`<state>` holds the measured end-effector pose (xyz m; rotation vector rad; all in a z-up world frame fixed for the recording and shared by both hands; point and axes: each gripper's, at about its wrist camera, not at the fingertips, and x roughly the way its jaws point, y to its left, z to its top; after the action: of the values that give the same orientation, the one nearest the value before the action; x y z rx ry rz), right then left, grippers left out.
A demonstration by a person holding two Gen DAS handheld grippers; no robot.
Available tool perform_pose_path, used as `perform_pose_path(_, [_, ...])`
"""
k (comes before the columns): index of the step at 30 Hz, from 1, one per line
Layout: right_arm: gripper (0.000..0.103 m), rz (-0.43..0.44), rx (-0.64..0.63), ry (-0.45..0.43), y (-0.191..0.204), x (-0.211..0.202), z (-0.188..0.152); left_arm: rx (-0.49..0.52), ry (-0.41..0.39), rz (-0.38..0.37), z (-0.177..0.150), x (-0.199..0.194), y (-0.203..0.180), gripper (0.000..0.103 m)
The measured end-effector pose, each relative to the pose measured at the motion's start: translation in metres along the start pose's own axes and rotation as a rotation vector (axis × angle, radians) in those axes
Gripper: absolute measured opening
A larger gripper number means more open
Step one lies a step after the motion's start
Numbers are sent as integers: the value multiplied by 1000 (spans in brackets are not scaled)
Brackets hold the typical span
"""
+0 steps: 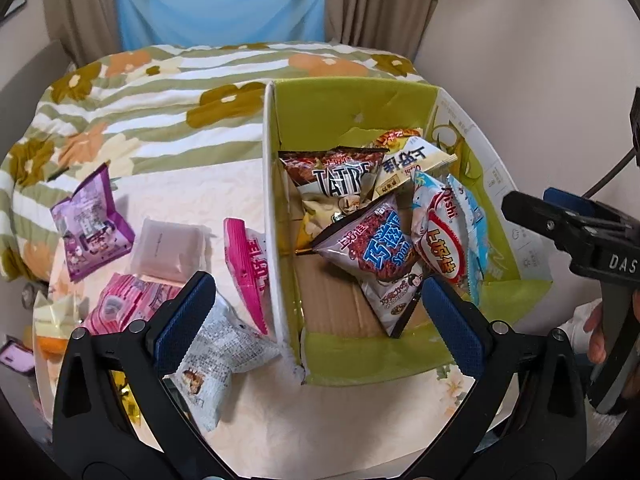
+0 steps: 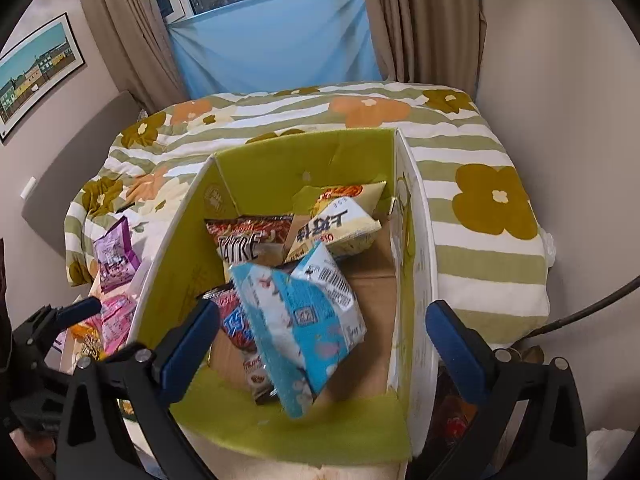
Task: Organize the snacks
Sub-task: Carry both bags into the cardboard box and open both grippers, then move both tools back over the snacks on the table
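An open cardboard box [image 1: 340,112] with green inner walls stands on the bed and holds several snack bags. Among them are a brown "TATRE" bag [image 1: 336,180], a red and blue bag [image 1: 376,248] and a red and white bag [image 1: 444,240]. My right gripper [image 2: 322,342] hovers open over the box [image 2: 280,168]. A blurred blue and white bag [image 2: 304,320] sits below and between its pads, which do not touch it. My left gripper [image 1: 320,316] is open and holds nothing, above the box's near left corner. Loose bags lie left of the box: purple [image 1: 92,224], pink [image 1: 248,268] and white [image 1: 224,356].
A floral striped quilt [image 1: 140,120] covers the far part of the bed. A pale pink packet [image 1: 168,252] and a pink pack [image 1: 128,304] also lie left of the box. A wall runs along the right side. Curtains and a blue sheet [image 2: 276,40] hang behind. A hand [image 1: 600,332] holds the right gripper [image 1: 536,210].
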<state>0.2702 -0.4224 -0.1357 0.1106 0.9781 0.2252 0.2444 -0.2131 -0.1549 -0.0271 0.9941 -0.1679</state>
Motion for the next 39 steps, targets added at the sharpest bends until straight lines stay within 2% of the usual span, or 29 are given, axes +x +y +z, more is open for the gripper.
perform_pose_path(9, [103,-9,-45,-49,18,-32,-5,-14,-42,21,-6,-39,8,102])
perform_pose_path(16, [103,-32,-75,-102,47,-53,-11,-15,-73,34,-25,-70,37,102])
perform_pose_path(22, [103,1,-37,-144,88,-72,-22,-24,-88,33,-43,-103,90,102])
perform_pose_path(28, [103,2,-36,-167,148,-77,-42,-51,-68,32,-69,-128,153,102])
perform_pose_path(39, [103,-12,-10,-98,240,-49,-90,-111,22,-53,-113,-130,265,102])
